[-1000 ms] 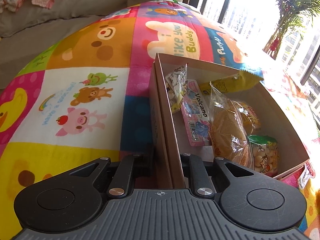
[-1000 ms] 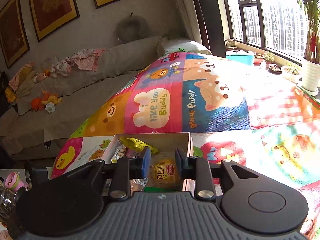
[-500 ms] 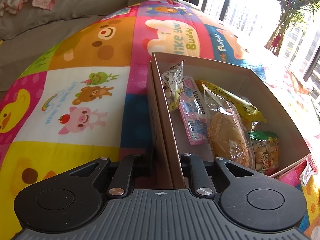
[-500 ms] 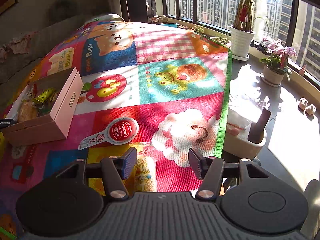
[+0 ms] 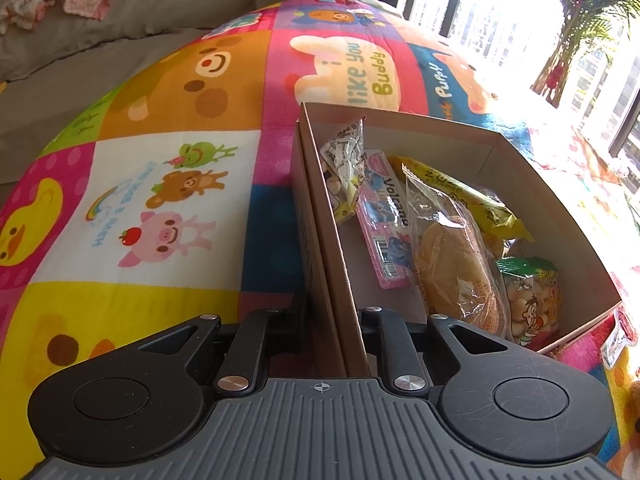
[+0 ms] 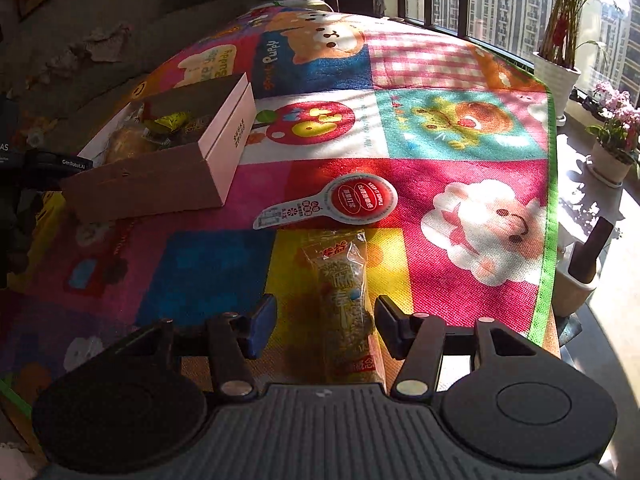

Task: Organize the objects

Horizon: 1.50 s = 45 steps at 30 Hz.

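Right wrist view: the right gripper (image 6: 324, 318) hangs over a snack bar (image 6: 346, 300) on the mat (image 6: 460, 128), fingers closing astride but clear of it, its long axis running along them, while the left gripper (image 5: 334, 332) pinches the box (image 5: 320, 216) wall.

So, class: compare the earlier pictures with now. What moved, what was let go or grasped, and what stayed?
The right gripper released the yellow snack into the box, swung away and came down over the long snack bar, which lies between its jaws, now closing but not yet touching it. The left gripper stayed shut on the box wall.
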Each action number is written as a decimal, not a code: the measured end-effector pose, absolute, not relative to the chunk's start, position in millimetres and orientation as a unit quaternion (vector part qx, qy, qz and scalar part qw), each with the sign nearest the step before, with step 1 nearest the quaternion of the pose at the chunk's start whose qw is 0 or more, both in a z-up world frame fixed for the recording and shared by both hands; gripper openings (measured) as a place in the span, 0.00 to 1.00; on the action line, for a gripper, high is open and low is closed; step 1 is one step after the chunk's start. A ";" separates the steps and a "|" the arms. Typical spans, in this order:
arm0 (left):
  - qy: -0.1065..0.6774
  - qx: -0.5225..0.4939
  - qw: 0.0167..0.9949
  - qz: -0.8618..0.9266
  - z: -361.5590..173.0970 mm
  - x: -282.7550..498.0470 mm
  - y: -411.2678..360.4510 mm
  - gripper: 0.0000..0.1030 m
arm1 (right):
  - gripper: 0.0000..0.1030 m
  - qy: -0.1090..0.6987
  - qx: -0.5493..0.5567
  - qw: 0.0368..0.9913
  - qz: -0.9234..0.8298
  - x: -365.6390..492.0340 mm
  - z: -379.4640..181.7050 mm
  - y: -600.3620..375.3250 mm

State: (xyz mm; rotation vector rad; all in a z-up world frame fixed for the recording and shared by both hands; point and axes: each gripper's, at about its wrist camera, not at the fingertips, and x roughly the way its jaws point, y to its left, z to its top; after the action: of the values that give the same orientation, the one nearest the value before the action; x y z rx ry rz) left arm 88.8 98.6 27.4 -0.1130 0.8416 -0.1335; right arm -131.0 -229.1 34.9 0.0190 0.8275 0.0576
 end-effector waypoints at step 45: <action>0.350 -0.027 0.935 -0.047 53.9 74.2 97.7 0.12 | 0.27 0.432 0.080 0.883 0.165 -156.6 68.9 -196.8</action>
State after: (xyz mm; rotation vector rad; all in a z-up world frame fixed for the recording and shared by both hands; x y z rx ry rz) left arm 74.2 97.7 53.9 -0.0546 0.7153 -0.0954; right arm -156.6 -196.8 68.9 0.1668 0.8985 0.3431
